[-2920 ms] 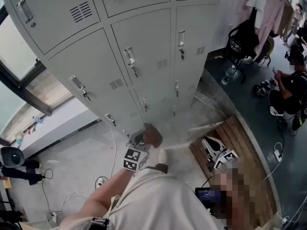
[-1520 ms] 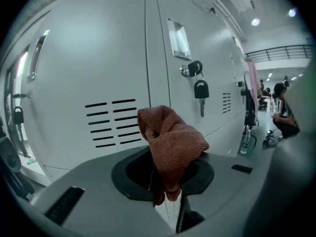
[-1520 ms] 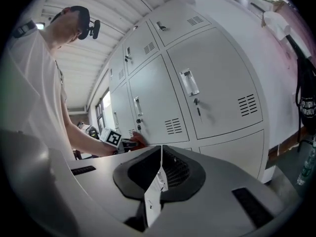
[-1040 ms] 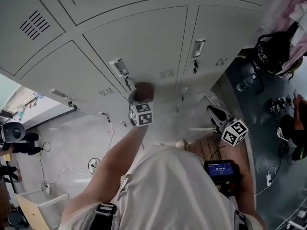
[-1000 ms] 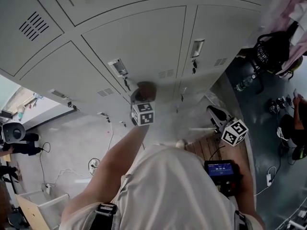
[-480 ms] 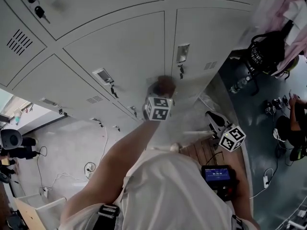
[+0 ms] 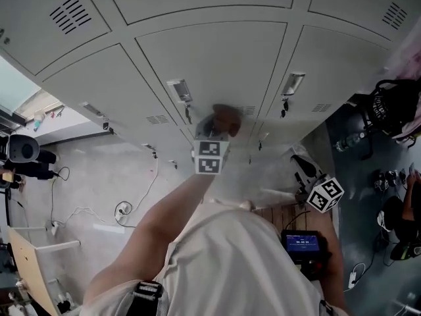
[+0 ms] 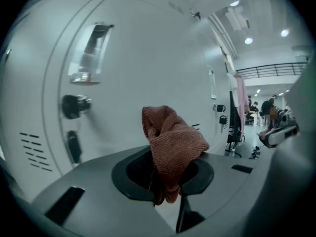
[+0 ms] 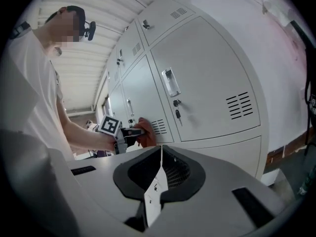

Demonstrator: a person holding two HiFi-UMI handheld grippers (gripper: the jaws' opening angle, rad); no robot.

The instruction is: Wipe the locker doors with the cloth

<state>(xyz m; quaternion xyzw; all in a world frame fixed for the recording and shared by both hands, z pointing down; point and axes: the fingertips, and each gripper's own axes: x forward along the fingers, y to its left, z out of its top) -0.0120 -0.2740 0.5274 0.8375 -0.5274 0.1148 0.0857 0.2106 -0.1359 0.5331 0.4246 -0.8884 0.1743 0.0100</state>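
A reddish-brown cloth is bunched between the jaws of my left gripper, which is shut on it. In the head view the left gripper presses the cloth against a grey locker door, right of its handle. The right gripper view shows the same cloth on the door near the vent slots. My right gripper is shut with nothing between its jaws; in the head view it hangs low at the right, away from the lockers.
Keys hang from the locks of neighbouring doors. A black bag and a bottle sit on the dark floor at the right. Cables lie on the pale floor at the left. A black handheld screen is near my waist.
My left gripper has carried the cloth up from the low lockers onto a higher door, sliding it across the panel. The right gripper has stayed low at my side.
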